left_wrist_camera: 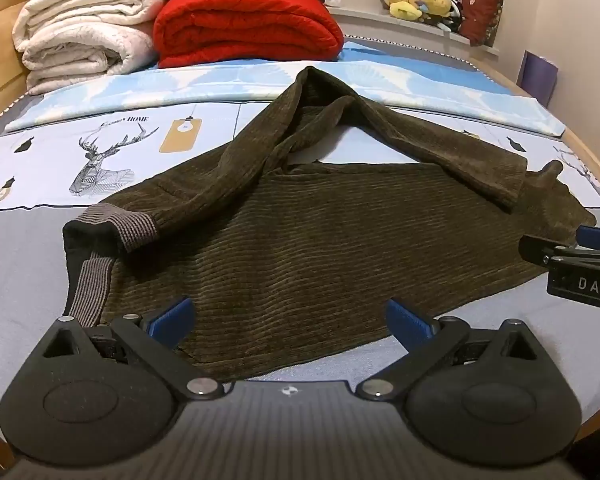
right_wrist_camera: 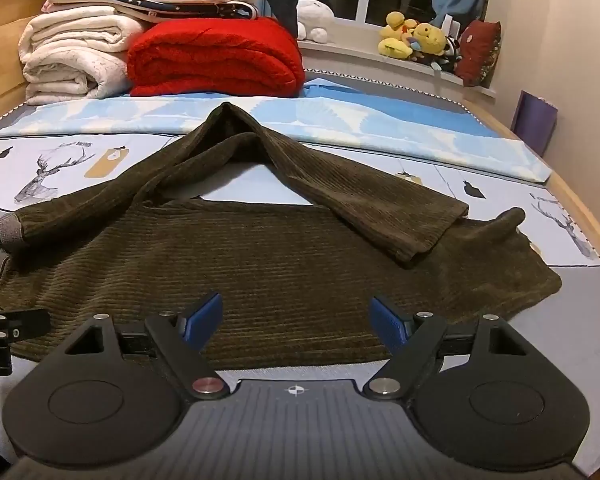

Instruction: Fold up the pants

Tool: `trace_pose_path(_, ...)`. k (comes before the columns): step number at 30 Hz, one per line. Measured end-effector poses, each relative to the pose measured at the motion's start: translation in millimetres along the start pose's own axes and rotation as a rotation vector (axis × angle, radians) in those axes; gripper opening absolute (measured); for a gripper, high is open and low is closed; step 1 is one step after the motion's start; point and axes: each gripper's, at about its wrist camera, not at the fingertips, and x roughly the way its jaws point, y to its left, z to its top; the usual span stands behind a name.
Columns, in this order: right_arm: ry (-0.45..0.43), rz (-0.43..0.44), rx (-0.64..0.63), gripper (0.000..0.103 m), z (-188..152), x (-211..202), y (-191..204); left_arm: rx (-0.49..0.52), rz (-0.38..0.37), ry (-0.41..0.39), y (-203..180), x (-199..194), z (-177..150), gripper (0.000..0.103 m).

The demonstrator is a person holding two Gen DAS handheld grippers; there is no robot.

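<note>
Brown corduroy pants (left_wrist_camera: pixel 320 240) lie spread on bed (left_wrist_camera: pixel 20 272), one leg doubled back over other. Left claw (left_wrist_camera: pixel 288 320) and right claw (right_wrist_camera: pixel 298 320) gape wide, empty, above near hem.

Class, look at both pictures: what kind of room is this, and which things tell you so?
Most likely a bedroom. The brown pants lie on a bed with a printed sheet, folded blankets are stacked at its far end, and plush toys sit on the windowsill.
</note>
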Motion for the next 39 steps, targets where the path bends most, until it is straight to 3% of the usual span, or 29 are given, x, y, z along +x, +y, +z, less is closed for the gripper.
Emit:
trace_pose_path(1, 0.007, -0.001, 0.006, 0.082, 23, 27, -23, -0.001, 0.000, 0.000, 0, 0, 0, 0.102)
trace_pose_path(14, 0.045, -0.002, 0.012, 0.082, 11, 13, -12, -0.001, -0.001, -0.002, -1, 0, 0, 0.102)
trace_pose_path(36, 0.029, 0.021, 0.039, 0.080, 9, 13, -14, 0.022, 0.001, -0.039, -5, -3, -2, 0.102)
trace_pose_path(39, 0.007, 0.022, 0.049, 0.078, 10, 11, -15, 0.035, -0.004, -0.046, -7, -4, -2, 0.098)
